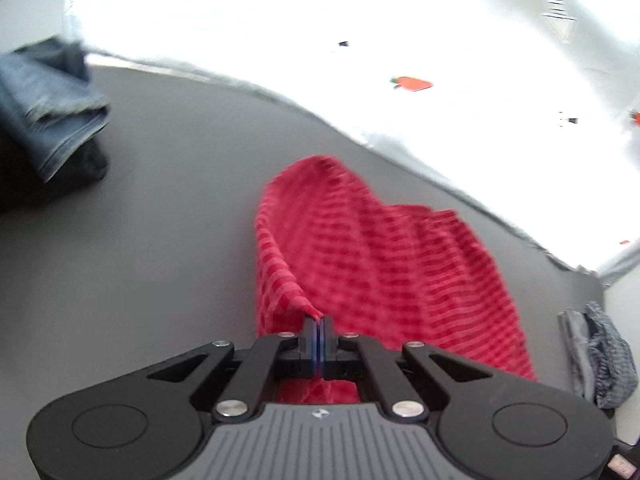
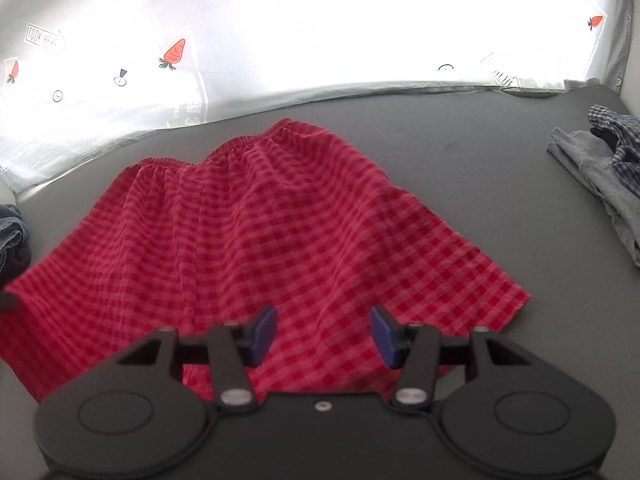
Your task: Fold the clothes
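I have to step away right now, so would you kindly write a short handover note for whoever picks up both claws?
Left claw: shut on a corner of the red checked skirt, lifting that edge off the grey table.
Right claw: open, above the skirt's near hem, gripping nothing.
Skirt lies spread out, elastic waistband at the far side.
Folded jeans sit at the left; a grey garment and a blue checked garment lie unfolded at the right.
Done: jeans folded. Left: grip the hem with the right claw, fold the skirt, then the two remaining garments.
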Demonstrator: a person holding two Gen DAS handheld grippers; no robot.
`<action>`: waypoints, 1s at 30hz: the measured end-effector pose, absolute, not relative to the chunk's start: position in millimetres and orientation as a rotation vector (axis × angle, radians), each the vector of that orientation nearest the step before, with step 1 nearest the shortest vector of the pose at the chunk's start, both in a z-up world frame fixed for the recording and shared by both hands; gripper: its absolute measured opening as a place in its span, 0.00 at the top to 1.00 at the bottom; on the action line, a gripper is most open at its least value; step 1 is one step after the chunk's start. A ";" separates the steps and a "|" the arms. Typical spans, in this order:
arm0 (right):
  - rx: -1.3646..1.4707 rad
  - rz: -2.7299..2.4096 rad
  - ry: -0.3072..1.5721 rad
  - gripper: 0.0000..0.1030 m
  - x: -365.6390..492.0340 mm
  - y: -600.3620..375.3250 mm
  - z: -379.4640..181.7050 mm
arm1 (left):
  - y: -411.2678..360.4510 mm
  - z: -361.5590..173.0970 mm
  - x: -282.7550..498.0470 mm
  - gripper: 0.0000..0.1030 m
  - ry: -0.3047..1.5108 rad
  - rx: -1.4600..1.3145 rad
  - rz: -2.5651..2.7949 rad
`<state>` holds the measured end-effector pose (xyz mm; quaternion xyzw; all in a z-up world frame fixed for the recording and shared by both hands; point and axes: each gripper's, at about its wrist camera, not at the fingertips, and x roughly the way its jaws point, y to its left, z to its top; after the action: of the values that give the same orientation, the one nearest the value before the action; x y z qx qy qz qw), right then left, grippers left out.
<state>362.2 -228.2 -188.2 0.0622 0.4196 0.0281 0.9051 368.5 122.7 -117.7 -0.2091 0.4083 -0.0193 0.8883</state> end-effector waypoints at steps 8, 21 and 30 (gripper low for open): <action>0.092 0.239 0.794 0.47 334.1 -243.4 -168.9 | -29.0 -101.0 405.9 0.98 0.869 -0.253 -0.371; 0.369 0.301 0.901 0.45 389.2 -275.8 -198.2 | -12.7 -148.7 394.9 0.45 1.016 -0.341 -0.254; 0.355 0.395 1.062 0.45 387.2 -242.3 -243.2 | 44.1 -172.0 355.2 0.44 1.134 -0.357 0.048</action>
<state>387.2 -242.3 -243.2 0.1672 0.5002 0.1859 0.8290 355.2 44.1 -172.0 -0.1680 0.5342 0.0227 0.8282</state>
